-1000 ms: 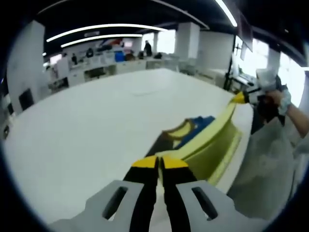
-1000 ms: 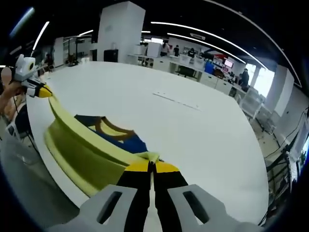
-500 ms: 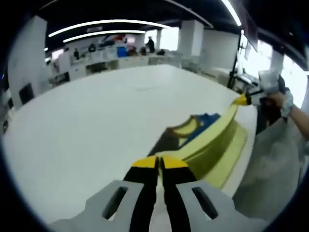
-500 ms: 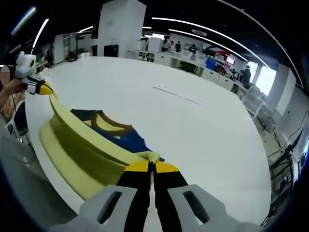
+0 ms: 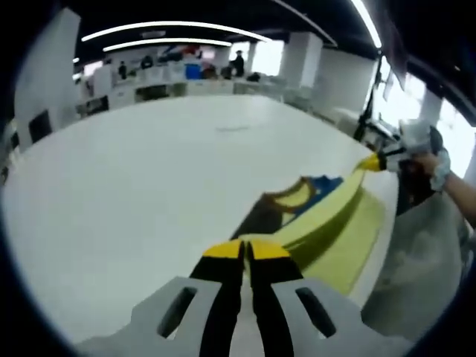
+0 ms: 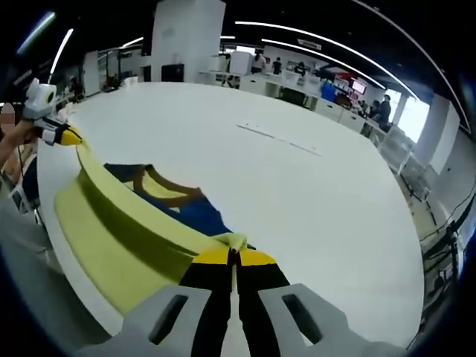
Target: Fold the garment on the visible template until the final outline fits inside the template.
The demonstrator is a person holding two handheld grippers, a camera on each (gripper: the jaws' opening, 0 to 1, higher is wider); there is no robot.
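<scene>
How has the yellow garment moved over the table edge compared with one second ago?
Yes. In the right gripper view the garment, pinched by both grippers, hangs further out past the table edge, with more yellow cloth spread below the rim.

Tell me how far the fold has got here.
Early. Done: both grippers shut on the garment, left gripper and right gripper at opposite ends of one edge. In hand: that edge is stretched taut above the table. Left: every fold; the template can't be made out.

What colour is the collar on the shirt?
The neck collar of the yellow-green and blue cloth shirt looks brownish; right gripper view shows it best.
</scene>
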